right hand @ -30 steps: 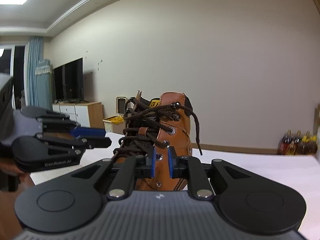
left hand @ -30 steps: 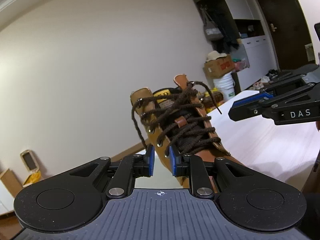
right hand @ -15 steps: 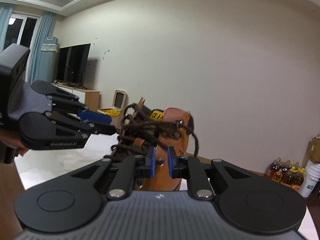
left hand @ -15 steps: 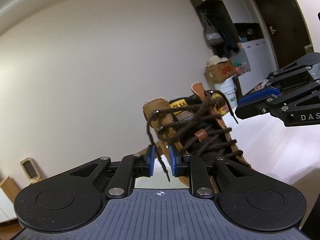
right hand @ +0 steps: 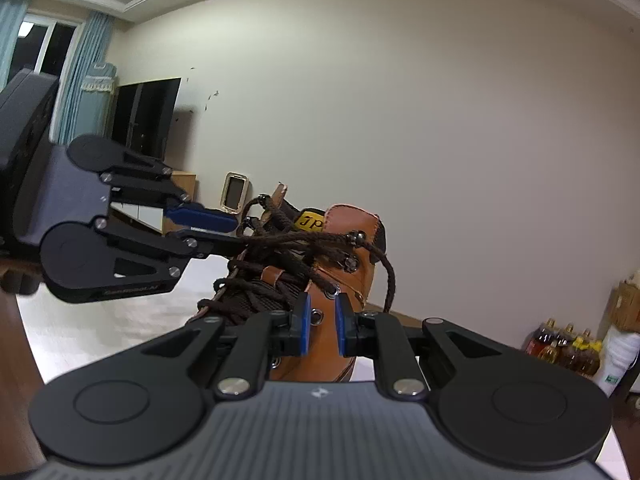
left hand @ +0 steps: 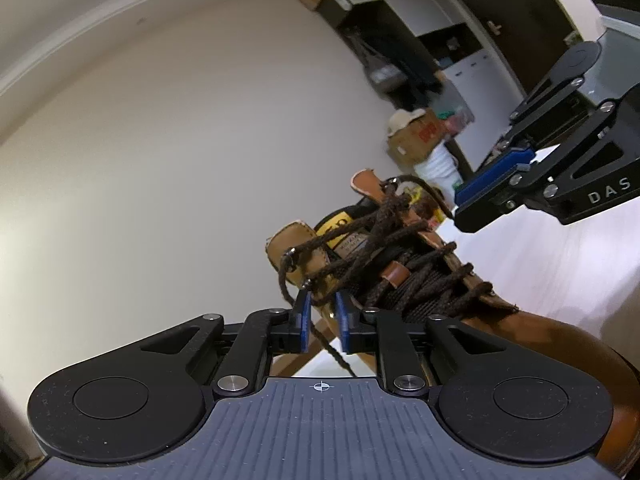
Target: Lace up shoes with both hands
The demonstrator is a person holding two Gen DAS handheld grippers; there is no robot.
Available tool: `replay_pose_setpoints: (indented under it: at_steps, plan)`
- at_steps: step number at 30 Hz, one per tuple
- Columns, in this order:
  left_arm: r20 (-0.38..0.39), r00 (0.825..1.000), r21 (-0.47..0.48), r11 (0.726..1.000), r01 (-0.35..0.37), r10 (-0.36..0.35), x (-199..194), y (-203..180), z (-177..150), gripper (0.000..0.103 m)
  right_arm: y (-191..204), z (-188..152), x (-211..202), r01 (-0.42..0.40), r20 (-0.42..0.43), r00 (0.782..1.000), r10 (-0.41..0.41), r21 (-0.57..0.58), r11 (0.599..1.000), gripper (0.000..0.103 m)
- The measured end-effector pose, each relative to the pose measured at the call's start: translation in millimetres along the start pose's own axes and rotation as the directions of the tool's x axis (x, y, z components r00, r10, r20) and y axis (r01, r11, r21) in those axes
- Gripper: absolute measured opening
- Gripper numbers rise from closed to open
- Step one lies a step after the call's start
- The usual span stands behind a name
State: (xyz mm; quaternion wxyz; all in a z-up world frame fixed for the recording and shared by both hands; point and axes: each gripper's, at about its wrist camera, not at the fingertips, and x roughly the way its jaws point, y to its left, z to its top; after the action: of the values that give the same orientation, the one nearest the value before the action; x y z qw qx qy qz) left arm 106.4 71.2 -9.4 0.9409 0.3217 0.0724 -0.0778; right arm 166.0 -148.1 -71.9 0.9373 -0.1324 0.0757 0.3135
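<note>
Brown boot (left hand: 424, 264) on white bench (left hand: 580, 264); left gripper (left hand: 322, 316) at its near side, fingers just narrowing around the dangling lace (left hand: 285, 280), gap showing. Right gripper (right hand: 320, 318) beside boot's eyelets, fingers apart, empty.

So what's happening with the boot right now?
A person holds a gripper in each hand at the tan leather boot. The jaws of the left gripper have just been closing around the loose end of the dark brown lace, not yet pinching it. The right gripper hovers open at the boot's other side.

Opposed close claw-cams, shared boot (left hand: 404, 276)
</note>
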Motion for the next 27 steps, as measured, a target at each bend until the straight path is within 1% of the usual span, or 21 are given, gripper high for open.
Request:
replay_pose_setpoints:
  at_steps: [1,5,8,12,15,16,21,24,25,27]
  plan:
    - [0.005,1.0,-0.01,1.0,0.007,-0.007,-1.1,1.8,0.7,0.007,-0.3,0.7,0.0,-0.001,0.004,1.0,0.001,0.004,1.0,0.015]
    - [0.031,1.0,-0.047,0.999,-0.001,0.003,-6.2,10.1,5.0,0.007,1.6,1.6,2.3,0.0,0.004,1.0,0.0,-0.01,1.0,0.015]
    - [0.036,0.999,-0.053,0.999,-0.002,0.004,-6.9,14.4,7.0,0.007,4.3,1.9,4.5,0.0,-0.001,1.0,0.0,-0.029,1.0,0.015]
    - [0.033,0.999,0.0,1.0,0.005,-0.005,-7.9,8.3,10.3,0.007,7.2,4.4,7.1,-0.008,0.0,1.0,0.008,-0.045,0.999,0.015]
    - [0.03,1.0,0.008,1.0,0.004,-0.005,-10.1,7.2,10.2,0.008,12.9,9.3,7.6,-0.001,0.018,1.0,0.002,-0.092,0.996,0.015]
    - [0.03,1.0,0.007,1.0,0.004,-0.004,-11.1,7.4,9.8,0.008,14.4,11.0,8.3,0.015,0.025,1.0,-0.012,-0.113,0.993,0.015]
    - [0.018,1.0,0.0,1.0,0.013,-0.013,-15.8,7.7,5.4,0.01,18.1,14.8,10.3,0.04,0.031,0.999,-0.035,-0.164,0.986,0.015]
    - [0.017,1.0,-0.02,1.0,0.021,-0.02,-16.7,9.7,4.8,0.01,29.6,17.1,11.0,0.042,0.042,0.999,-0.032,-0.254,0.966,0.015]
    - [0.017,1.0,-0.026,0.999,0.023,-0.023,-16.9,10.6,5.2,0.01,36.3,18.0,12.1,0.042,0.046,0.999,-0.029,-0.302,0.952,0.014]
    - [0.018,0.999,-0.026,0.999,0.027,-0.027,-17.4,11.5,6.4,0.01,40.6,18.0,14.4,0.054,0.05,0.998,-0.04,-0.338,0.94,0.013]
